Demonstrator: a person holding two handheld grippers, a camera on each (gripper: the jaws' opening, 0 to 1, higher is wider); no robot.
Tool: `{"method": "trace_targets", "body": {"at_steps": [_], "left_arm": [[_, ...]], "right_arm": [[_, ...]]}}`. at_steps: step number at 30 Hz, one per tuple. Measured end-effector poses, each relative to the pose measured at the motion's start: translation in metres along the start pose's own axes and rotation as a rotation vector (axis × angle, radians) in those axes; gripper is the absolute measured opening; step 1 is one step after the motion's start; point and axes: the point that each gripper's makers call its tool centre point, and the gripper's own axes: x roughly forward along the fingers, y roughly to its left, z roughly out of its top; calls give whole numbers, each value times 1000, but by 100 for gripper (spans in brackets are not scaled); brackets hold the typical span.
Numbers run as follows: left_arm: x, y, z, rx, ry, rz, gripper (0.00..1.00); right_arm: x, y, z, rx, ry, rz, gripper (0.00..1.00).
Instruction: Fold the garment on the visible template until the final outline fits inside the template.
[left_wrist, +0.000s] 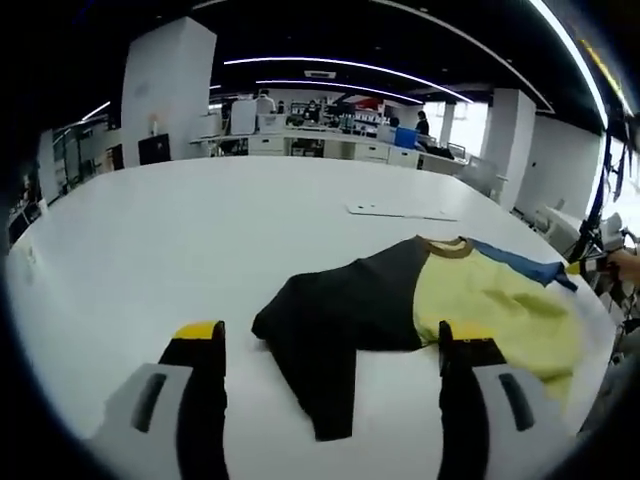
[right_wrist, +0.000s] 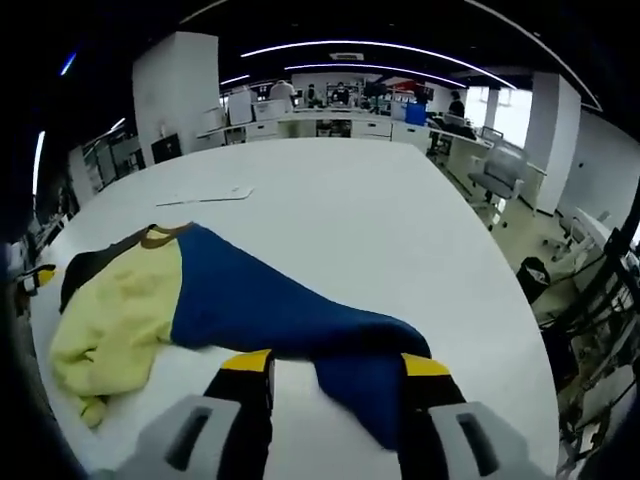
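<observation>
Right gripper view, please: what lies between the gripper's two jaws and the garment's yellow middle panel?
In the right gripper view, the garment's blue sleeve lies there, spread across the white table before the open right gripper, reaching the yellow panel.

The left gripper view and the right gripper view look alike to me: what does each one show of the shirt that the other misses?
The left gripper view shows the shirt's black half, its sleeve lying between that gripper's open jaws. The right gripper view shows the blue half, its sleeve between the other gripper's open jaws. Both show the yellow middle, the brown collar, the white table and a flat white sheet farther off.
</observation>
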Motion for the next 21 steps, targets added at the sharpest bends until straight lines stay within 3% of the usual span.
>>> {"method": "trace_targets", "body": {"at_steps": [5, 9, 21], "left_arm": [[-5, -15, 0, 30, 3, -37, 94], [-10, -29, 5, 28, -14, -75, 99], [-26, -59, 4, 33, 0, -154, 99]], "right_arm": [[3, 6, -9, -22, 5, 28, 35], [6, 4, -16, -16, 13, 15, 33], [12, 0, -28, -14, 11, -9, 17]]}}
